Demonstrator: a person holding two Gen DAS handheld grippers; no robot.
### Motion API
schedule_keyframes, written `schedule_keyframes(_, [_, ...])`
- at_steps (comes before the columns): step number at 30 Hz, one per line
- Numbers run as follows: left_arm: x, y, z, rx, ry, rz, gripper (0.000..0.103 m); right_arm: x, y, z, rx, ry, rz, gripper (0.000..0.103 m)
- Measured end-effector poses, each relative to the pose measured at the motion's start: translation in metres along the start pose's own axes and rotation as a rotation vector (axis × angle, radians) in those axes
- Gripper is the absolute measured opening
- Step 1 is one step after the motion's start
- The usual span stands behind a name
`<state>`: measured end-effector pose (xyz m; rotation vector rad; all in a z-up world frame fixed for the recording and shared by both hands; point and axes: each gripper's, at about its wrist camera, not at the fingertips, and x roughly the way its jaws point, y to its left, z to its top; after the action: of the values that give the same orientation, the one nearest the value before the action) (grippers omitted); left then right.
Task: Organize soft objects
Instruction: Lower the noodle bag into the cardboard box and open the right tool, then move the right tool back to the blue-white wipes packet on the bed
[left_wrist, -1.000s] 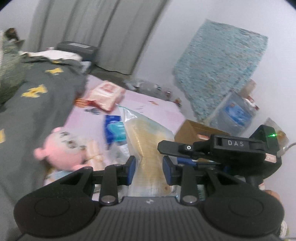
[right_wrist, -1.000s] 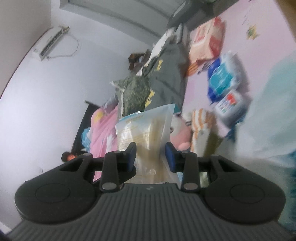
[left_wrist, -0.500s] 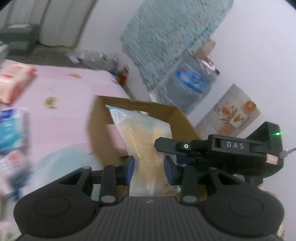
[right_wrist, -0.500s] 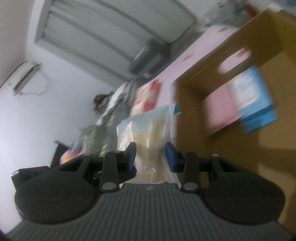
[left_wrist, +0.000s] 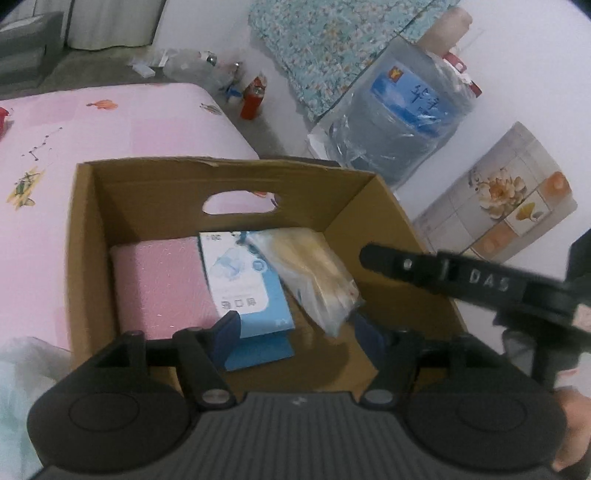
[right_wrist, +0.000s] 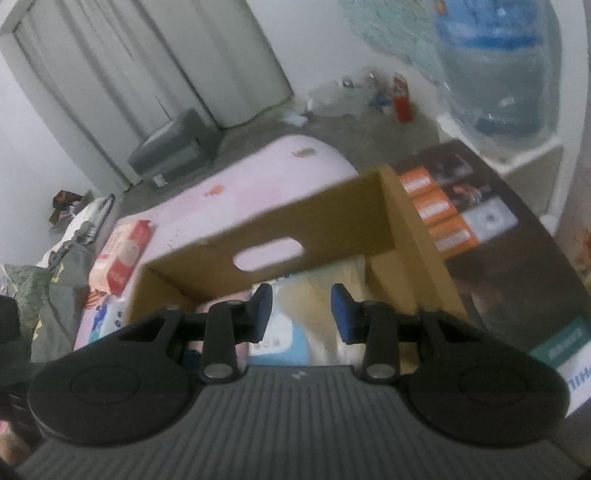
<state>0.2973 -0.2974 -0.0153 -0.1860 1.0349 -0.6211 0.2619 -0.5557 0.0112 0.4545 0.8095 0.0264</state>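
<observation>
An open cardboard box (left_wrist: 221, 162) holds a pink pad (left_wrist: 159, 284), a blue-and-white packet (left_wrist: 243, 291) and a clear bag of yellowish stuff (left_wrist: 310, 273) lying slantwise on them. My left gripper (left_wrist: 295, 328) hangs over the box's near side. Its jaws are opening wide, the pads are off the bag, and the bag's crumpled end lies just inside the right finger. My right gripper (left_wrist: 365, 258) reaches in from the right beside the bag. In the right wrist view the box wall (right_wrist: 207, 258) is ahead and the bag (right_wrist: 317, 291) fills the gap of my right gripper (right_wrist: 302, 302).
The box sits on a pink sheet (left_wrist: 110, 122). A water jug (left_wrist: 406, 110), a red can (left_wrist: 251, 99) and a flowered panel (left_wrist: 498, 210) stand along the wall. A dark printed carton (right_wrist: 498, 258) adjoins the box. A red-and-white pack (right_wrist: 118, 254) lies on the sheet.
Both grippers swung with the bag from the bed's plush toy and packs over to the box. The bag went down into the box, and the left jaws spread off it.
</observation>
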Motion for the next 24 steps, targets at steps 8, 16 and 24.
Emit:
schedule_keyframes(8, [-0.062, 0.016, 0.001, 0.003, -0.093, 0.013, 0.070, -0.005, 0.004, -0.019, 0.003, 0.040, 0.042, 0.035])
schedule_keyframes(16, [-0.132, 0.047, -0.028, -0.041, -0.191, 0.049, 0.070, 0.014, 0.022, -0.008, 0.013, 0.101, 0.043, 0.030])
schedule_keyframes(24, [-0.191, 0.097, -0.081, -0.124, -0.264, 0.156, 0.074, 0.071, 0.014, -0.010, 0.089, 0.193, -0.080, 0.029])
